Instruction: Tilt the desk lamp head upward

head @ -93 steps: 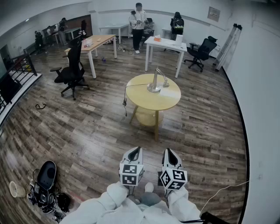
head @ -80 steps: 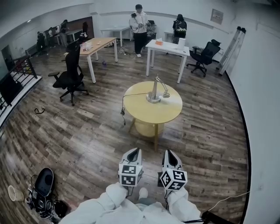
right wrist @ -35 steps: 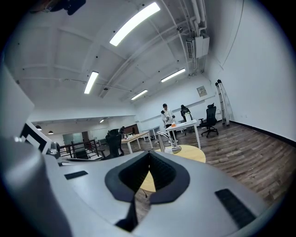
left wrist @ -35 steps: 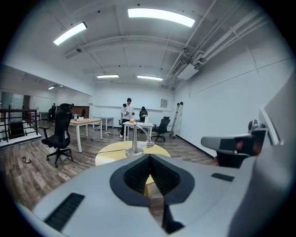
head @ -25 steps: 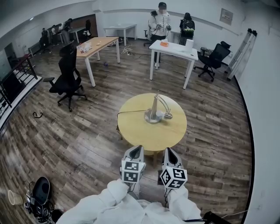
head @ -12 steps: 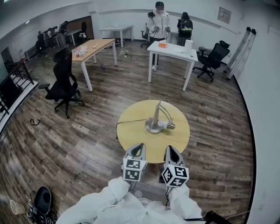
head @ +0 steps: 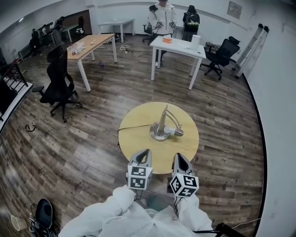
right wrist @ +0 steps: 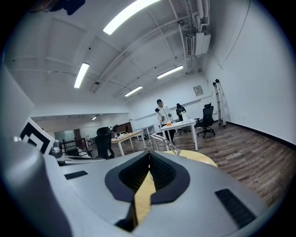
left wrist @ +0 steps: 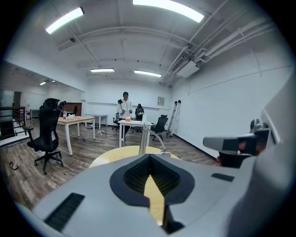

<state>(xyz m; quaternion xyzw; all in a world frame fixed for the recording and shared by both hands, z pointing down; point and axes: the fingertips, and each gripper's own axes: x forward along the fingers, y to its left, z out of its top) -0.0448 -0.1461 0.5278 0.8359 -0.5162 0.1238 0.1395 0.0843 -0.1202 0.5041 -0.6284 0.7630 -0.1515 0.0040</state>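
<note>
A silver desk lamp [head: 161, 127] stands near the middle of a round yellow table [head: 138, 143]; its head [head: 177, 132] hangs low to the right of the base, close to the tabletop. My left gripper [head: 145, 152] and right gripper [head: 178, 157] are held side by side at the table's near edge, short of the lamp, both shut with nothing in them. In the left gripper view the lamp [left wrist: 145, 138] rises just beyond the shut left gripper [left wrist: 149, 158]. The right gripper view shows the lamp's arm [right wrist: 165, 142] past the shut right gripper [right wrist: 149, 153].
The lamp's black cable [head: 134, 126] runs off the table's left edge. Behind stand a white table [head: 178, 46], a wooden desk [head: 90, 44], black office chairs [head: 57, 85] [head: 223, 51], a ladder [head: 252, 42] and two people [head: 162, 14].
The round table and lamp have come closer in the head view; both grippers now reach its near edge. They stay side by side and shut.
</note>
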